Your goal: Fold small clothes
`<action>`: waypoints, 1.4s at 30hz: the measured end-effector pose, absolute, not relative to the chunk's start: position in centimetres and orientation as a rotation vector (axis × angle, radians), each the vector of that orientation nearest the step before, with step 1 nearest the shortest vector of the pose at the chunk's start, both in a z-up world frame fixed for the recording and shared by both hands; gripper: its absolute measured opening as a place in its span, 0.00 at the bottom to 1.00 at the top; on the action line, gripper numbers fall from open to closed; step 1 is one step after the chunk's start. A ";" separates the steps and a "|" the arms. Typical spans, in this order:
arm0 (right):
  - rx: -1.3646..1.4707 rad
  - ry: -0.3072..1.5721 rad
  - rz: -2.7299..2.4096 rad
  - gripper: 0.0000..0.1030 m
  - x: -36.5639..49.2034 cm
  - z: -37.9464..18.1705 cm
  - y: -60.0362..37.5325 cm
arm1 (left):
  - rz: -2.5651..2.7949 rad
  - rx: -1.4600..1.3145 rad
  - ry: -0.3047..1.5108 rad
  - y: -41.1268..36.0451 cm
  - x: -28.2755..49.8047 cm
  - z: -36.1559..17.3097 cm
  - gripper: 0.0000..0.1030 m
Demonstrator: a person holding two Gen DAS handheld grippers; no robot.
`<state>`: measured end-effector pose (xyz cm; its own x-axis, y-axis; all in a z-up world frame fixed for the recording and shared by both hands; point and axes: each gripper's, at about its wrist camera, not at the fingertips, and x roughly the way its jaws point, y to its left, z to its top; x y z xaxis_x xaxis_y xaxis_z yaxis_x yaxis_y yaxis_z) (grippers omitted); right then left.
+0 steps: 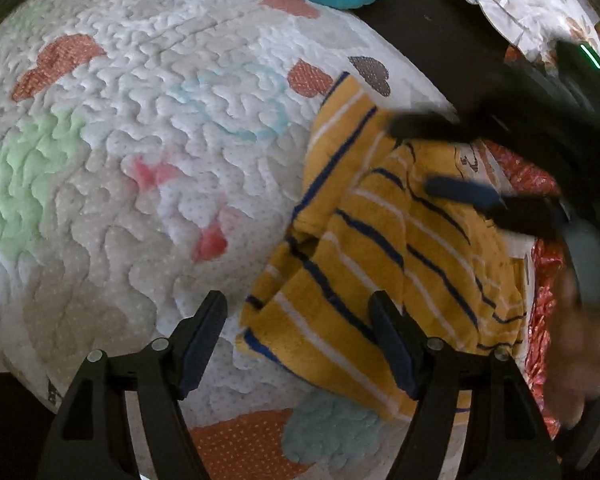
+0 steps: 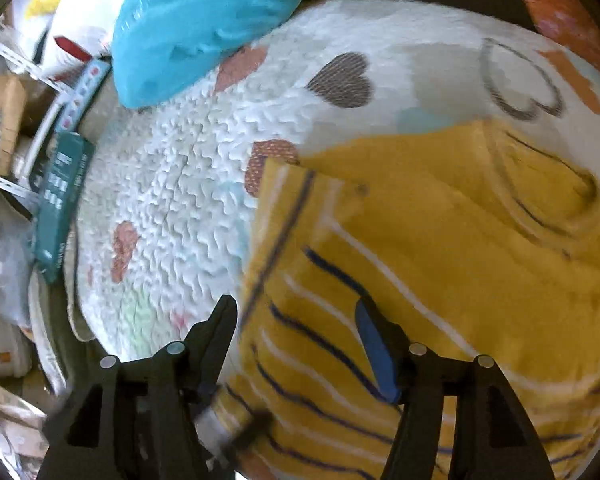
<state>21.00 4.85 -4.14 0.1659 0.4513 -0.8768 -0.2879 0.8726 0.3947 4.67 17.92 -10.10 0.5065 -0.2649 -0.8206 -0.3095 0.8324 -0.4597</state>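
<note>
Left gripper (image 1: 298, 340): jaws spread wide, nothing between the pads; the near edge of the yellow striped garment (image 1: 380, 248) lies below the right-hand finger, the quilt (image 1: 120, 140) below the other. Right gripper (image 2: 298, 344): jaws likewise well apart, gripping nothing, hanging over the same yellow striped garment (image 2: 440, 240), whose folded edge runs between the two fingers. In the left wrist view the right gripper (image 1: 428, 152) appears blurred over the garment's far side, with the person's hand (image 1: 580, 356) at the right border. The garment, yellow with navy and white stripes, lies partly folded in rumpled layers on the white quilt printed with hearts. A turquoise cloth (image 2: 204, 28) rests at the quilt's far edge. A red patterned cloth (image 1: 540, 300) shows beside the garment.
</note>
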 end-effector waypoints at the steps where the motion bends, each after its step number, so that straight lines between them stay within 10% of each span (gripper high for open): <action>1: 0.103 1.336 0.501 0.65 21.8 -4.7 6.5 | 0.023 -0.626 1.060 17.8 4.9 -10.2 0.72; 11: -0.400 1.477 0.364 0.77 24.3 -8.8 15.0 | 0.007 -0.729 1.068 17.7 4.6 -11.0 0.76; 15: -0.481 1.419 0.360 0.35 23.5 -8.4 14.7 | -0.108 -0.761 1.139 16.3 5.1 -11.8 0.09; 16: -0.469 1.402 0.372 0.16 23.1 -8.1 14.3 | -0.125 -0.771 1.156 16.0 5.2 -12.0 0.09; 18: -0.418 1.345 0.398 0.14 21.7 -7.1 12.7 | -0.133 -0.750 1.142 15.3 5.1 -11.3 0.09; 32: 0.094 1.065 0.387 0.13 18.1 2.9 -10.2 | -0.365 -0.495 1.068 -1.3 5.1 -2.8 0.08; 42: 0.360 1.091 0.217 0.17 17.5 -4.3 -26.8 | -0.449 -0.277 1.177 -14.2 6.1 -5.7 0.19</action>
<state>17.51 -26.82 -4.29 0.4484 0.3456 -0.8243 0.0043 0.9214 0.3887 6.08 -14.16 -5.74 0.3103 -0.4762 -0.8228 0.1927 0.8790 -0.4361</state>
